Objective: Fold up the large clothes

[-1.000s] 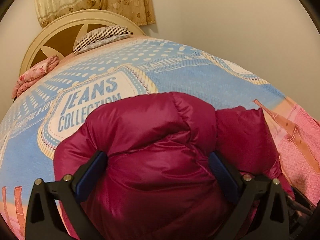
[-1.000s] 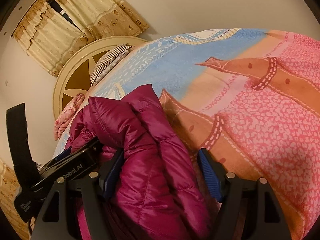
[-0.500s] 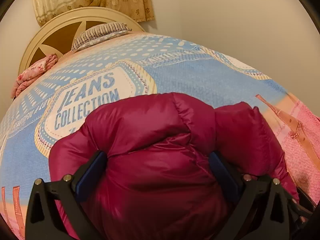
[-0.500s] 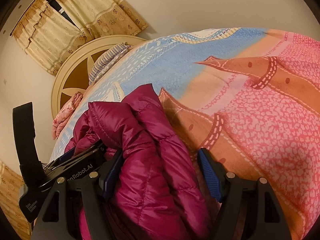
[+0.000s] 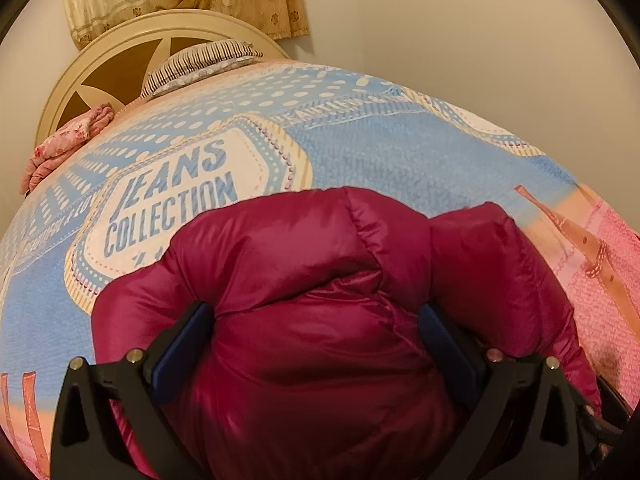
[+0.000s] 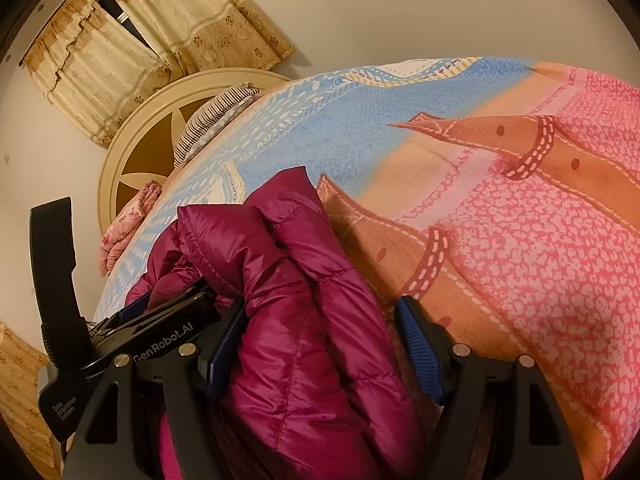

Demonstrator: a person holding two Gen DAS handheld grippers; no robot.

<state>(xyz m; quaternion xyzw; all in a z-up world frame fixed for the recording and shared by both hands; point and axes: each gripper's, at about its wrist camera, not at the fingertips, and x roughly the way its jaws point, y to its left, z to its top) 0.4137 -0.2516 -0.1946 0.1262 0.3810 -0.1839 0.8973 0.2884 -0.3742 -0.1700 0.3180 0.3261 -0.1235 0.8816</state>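
Note:
A puffy magenta down jacket [image 5: 320, 300] lies bundled in folds on the bed, toward its near edge. My left gripper [image 5: 316, 332] straddles the thick bundle and is shut on it, both blue pads sunk into the fabric. To its right, my right gripper [image 6: 320, 344] is shut on the bundle's right-hand folds [image 6: 288, 304]. That gripper's left pad is buried in the jacket and its right pad sits at the fold's edge. The left gripper's body [image 6: 160, 336] shows at the left of the right wrist view, close beside mine.
The bedspread [image 5: 360, 148] is blue with "JEANS COLLECTION" printed on it, turning orange and pink [image 6: 520, 260] on the right. A striped pillow [image 5: 200, 62] and a folded pink floral cloth [image 5: 64, 144] lie by the round headboard [image 5: 120, 52]. Curtains [image 6: 120, 60] and a plain wall stand behind.
Almost nothing: both views drift very slightly, and both grippers keep the same hold on the jacket bundle.

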